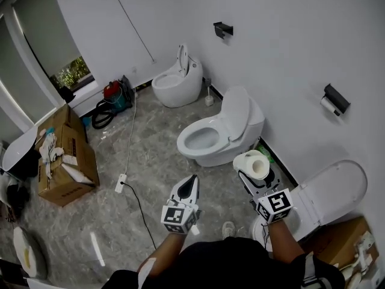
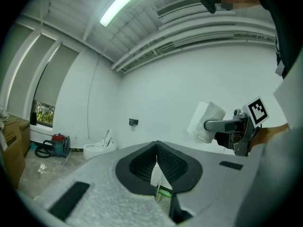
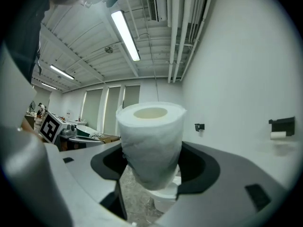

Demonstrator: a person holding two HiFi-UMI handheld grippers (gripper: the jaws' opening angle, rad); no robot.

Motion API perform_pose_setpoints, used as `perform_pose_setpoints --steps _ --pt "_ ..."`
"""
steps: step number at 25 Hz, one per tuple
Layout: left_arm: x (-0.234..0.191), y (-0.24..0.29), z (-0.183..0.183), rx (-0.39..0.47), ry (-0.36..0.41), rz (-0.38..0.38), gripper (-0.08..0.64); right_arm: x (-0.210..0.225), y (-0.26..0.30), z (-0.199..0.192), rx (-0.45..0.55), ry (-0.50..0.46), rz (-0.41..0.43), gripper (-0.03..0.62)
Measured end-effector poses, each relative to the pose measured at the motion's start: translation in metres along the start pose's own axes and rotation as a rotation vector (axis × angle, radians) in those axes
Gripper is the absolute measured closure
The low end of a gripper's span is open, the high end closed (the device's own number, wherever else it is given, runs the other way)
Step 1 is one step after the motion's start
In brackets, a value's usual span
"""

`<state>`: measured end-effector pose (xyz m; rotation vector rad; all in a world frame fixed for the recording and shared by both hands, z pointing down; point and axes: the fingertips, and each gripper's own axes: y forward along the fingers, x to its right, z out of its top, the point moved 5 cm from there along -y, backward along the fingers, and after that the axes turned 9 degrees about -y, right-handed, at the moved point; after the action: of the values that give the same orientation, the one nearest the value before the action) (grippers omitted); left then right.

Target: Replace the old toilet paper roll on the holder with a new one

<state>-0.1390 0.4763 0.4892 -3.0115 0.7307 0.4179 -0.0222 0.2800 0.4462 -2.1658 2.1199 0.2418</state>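
A new white toilet paper roll [image 1: 252, 164] stands upright between the jaws of my right gripper [image 1: 251, 173], which is shut on it. In the right gripper view the roll [image 3: 150, 143] fills the middle. A black holder [image 1: 334, 98] with a small old roll [image 1: 328, 106] hangs on the white wall to the right, apart from both grippers; the holder [image 3: 281, 125] also shows at the right gripper view's right edge. My left gripper [image 1: 188, 185] is shut and holds nothing, left of the right one. Its jaws [image 2: 156, 162] meet, with the new roll [image 2: 206, 122] off to its right.
A second black holder [image 1: 222, 29] is on the wall further back. Three white toilets stand along the wall: far [image 1: 177, 80], middle [image 1: 219, 131] and near right [image 1: 328, 191]. Cardboard boxes [image 1: 63, 155], a red vacuum [image 1: 113, 95] and a floor cable [image 1: 129, 188] lie to the left.
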Motion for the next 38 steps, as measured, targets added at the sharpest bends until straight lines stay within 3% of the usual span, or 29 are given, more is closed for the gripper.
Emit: perform_pose_setpoints --steps 12,16,21,24,29,38 --pt "0.015 0.132 -0.001 -0.033 0.023 -0.029 0.554 0.118 0.041 -0.021 -0.008 0.035 -0.014 0.295" --pt "0.028 0.166 0.003 -0.036 0.039 -0.081 0.554 0.147 0.049 -0.029 -0.017 0.053 -0.013 0.295" --pt "0.043 0.203 0.0 -0.05 0.095 -0.106 0.554 0.18 0.055 -0.036 -0.012 0.078 -0.032 0.295" --pt "0.051 0.226 -0.004 -0.07 0.139 -0.138 0.554 0.201 0.056 -0.043 -0.017 0.086 -0.063 0.295" --pt "0.058 0.277 -0.007 -0.082 0.142 -0.216 0.554 0.236 0.059 -0.049 -0.004 0.143 -0.127 0.295" --pt "0.076 0.402 -0.001 -0.118 0.149 -0.383 0.554 0.324 0.078 -0.057 -0.041 0.114 -0.301 0.295"
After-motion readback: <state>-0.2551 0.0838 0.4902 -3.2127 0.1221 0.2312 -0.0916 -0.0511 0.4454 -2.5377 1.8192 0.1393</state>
